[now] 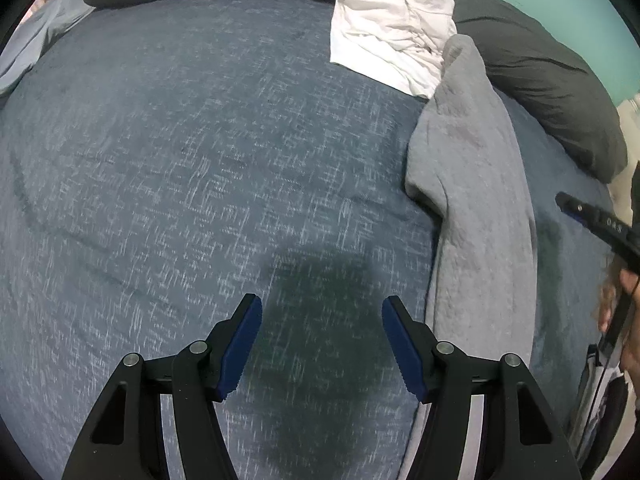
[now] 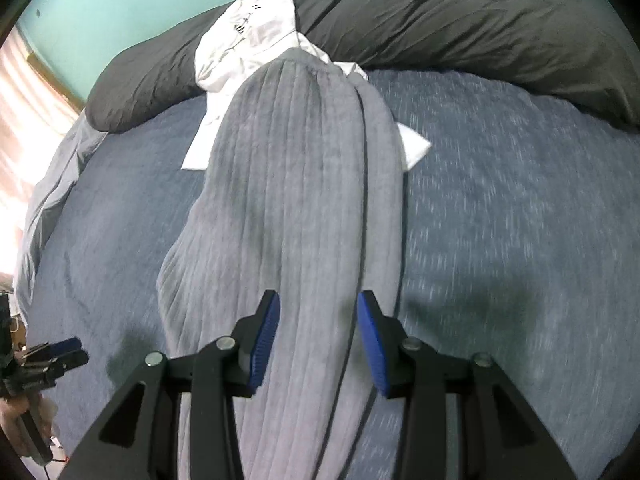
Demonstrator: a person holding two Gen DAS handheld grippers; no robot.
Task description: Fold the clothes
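A long grey ribbed garment lies stretched along the blue bedspread. Its far end rests on a crumpled white garment. My right gripper is open, its blue pads standing either side of the grey garment's near part without pinching it. My left gripper is open over bare bedspread, with nothing between its fingers. From there the grey garment lies to its right and the white garment far ahead. The right gripper shows at the right edge, the left gripper at the lower left.
A dark grey pillow or duvet runs across the head of the bed below a teal wall. A light grey sheet hangs off the bed's left side near a bright window. A person's hand is at the right edge.
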